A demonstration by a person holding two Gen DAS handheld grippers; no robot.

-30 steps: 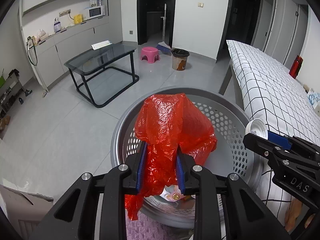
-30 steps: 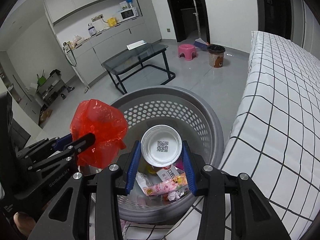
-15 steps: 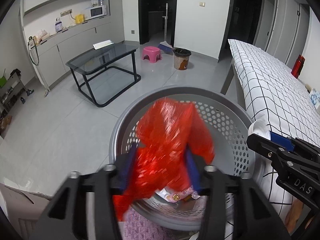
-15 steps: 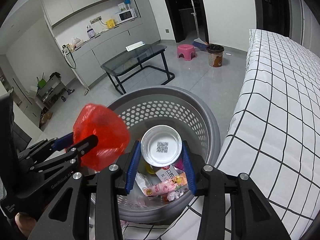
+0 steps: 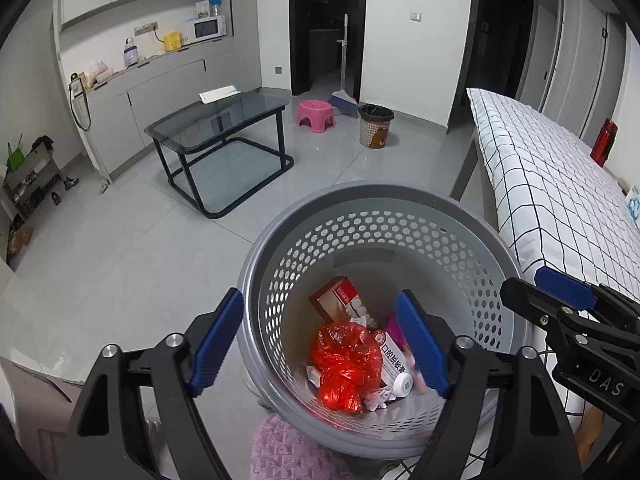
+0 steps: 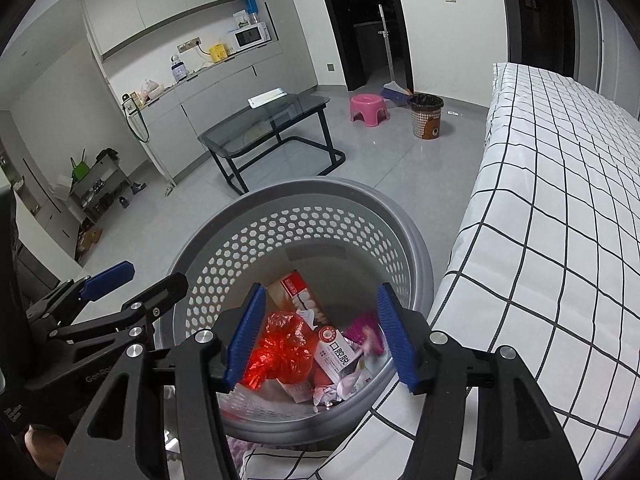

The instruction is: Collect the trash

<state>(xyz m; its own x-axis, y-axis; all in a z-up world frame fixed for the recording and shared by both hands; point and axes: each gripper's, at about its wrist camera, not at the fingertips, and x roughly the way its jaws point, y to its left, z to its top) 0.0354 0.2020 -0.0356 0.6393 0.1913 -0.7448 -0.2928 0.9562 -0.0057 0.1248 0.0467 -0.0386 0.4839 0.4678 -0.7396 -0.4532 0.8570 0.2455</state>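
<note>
A grey perforated basket (image 5: pixel 400 208) stands on the floor beside the bed; it also shows in the right wrist view (image 6: pixel 304 200). A crumpled red plastic bag (image 5: pixel 346 364) lies inside on other trash, also seen in the right wrist view (image 6: pixel 282 350). A brown carton (image 5: pixel 340 300), a white box with red print (image 6: pixel 336 350) and paper scraps lie around it. My left gripper (image 5: pixel 320 340) is open and empty above the basket's near rim. My right gripper (image 6: pixel 320 332) is open and empty above the basket too.
A bed with a white checked cover (image 6: pixel 560 200) runs along the right. A glass table (image 5: pixel 216 120), a pink stool (image 5: pixel 315 114) and a small patterned bin (image 5: pixel 375 126) stand farther back. A pink fluffy mat (image 5: pixel 288 448) lies below the basket.
Both grippers opened. The red bag fell from my left gripper into the basket, and the white cup dropped from my right gripper into it.
</note>
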